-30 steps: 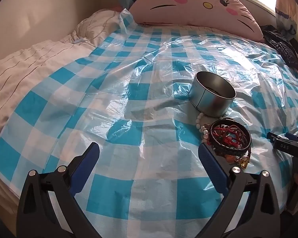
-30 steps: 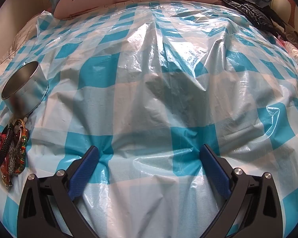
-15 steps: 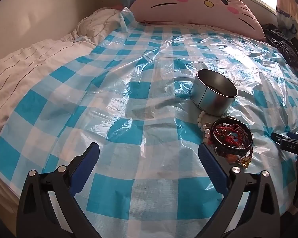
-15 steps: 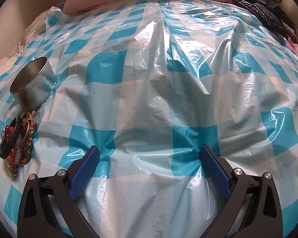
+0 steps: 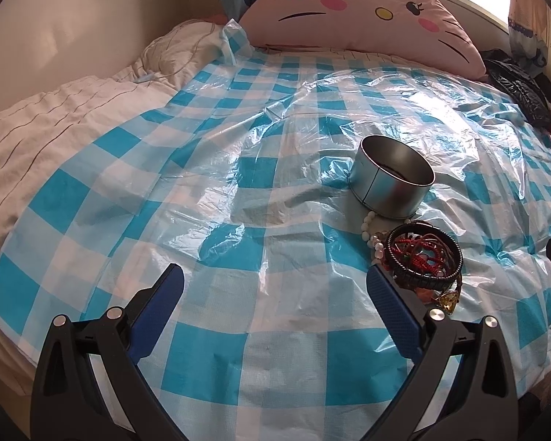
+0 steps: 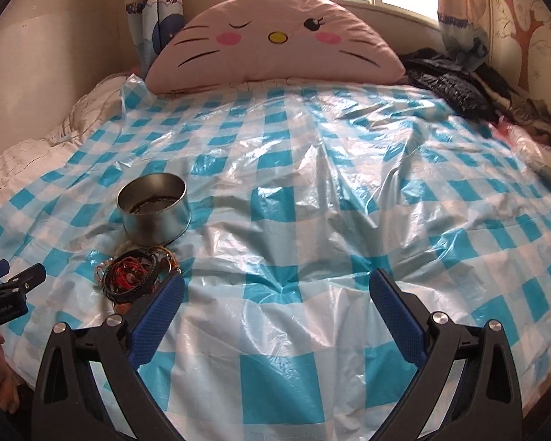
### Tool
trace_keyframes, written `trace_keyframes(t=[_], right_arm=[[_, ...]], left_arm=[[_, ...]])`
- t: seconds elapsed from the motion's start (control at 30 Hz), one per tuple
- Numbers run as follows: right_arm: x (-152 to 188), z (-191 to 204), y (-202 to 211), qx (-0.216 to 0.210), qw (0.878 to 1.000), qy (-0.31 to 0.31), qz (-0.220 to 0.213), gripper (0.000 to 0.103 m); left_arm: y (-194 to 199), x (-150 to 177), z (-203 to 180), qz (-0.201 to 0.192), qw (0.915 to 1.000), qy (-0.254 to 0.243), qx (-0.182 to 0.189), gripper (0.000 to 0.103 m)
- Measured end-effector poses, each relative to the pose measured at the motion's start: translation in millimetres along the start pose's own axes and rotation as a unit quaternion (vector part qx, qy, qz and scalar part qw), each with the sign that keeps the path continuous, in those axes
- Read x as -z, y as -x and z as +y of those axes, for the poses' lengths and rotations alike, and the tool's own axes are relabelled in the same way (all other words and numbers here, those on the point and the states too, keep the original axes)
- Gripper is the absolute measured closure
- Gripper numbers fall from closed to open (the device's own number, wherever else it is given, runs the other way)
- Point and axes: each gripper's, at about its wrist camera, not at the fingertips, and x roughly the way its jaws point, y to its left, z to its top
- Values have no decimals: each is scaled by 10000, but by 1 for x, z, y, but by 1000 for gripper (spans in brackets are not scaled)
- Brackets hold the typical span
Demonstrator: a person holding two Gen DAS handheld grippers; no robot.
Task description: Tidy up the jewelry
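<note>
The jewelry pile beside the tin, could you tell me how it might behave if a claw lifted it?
The jewelry pile looks tangled, so several pieces would probably rise together. Its red cords and white beads likely hang floppy. The black bangle seems stiffer, the easiest grip.

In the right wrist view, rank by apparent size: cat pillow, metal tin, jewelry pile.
1. cat pillow, largest by far though farthest.
2. metal tin and jewelry pile: look alike; the pile is nearer, so unranked.

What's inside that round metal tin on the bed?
In the right wrist view, the tin holds something dark low inside, too indistinct to identify. Its near wall hides the rest. The bracelets lie outside, beside it.
</note>
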Motion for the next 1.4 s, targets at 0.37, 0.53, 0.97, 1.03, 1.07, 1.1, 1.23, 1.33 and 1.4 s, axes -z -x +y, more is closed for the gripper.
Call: trace_keyframes(t=[0.37, 0.53, 0.97, 1.03, 1.07, 1.1, 1.23, 1.33, 1.4], right_arm=[[13, 35, 18, 136, 9979, 586, -230, 6], [13, 32, 22, 180, 9981, 487, -323, 6], [10, 33, 21, 186, 9983, 464, -291, 6], [11, 33, 21, 188, 9984, 458, -288, 6], [11, 33, 21, 191, 9984, 459, -287, 6], [11, 33, 21, 189, 9983, 462, -286, 6], [11, 33, 20, 184, 9983, 463, -287, 6], [11, 33, 20, 184, 9984, 456, -289, 6], [11, 33, 20, 181, 9984, 459, -285, 7]], left_arm=[[5, 0, -4, -61, 9999, -65, -57, 7], [8, 0, -4, -129, 9999, -85, -71, 7], [13, -1, -7, -179, 9997, -160, -78, 7], [14, -1, -8, -200, 9996, -176, -68, 7], [14, -1, -8, -197, 9996, -179, -59, 7], [14, -1, -8, -189, 9996, -181, -45, 7], [13, -2, -10, -196, 9996, -211, 20, 7], [14, -1, -13, -231, 9993, -274, 38, 7], [15, -1, -14, -251, 9992, -301, 41, 7]])
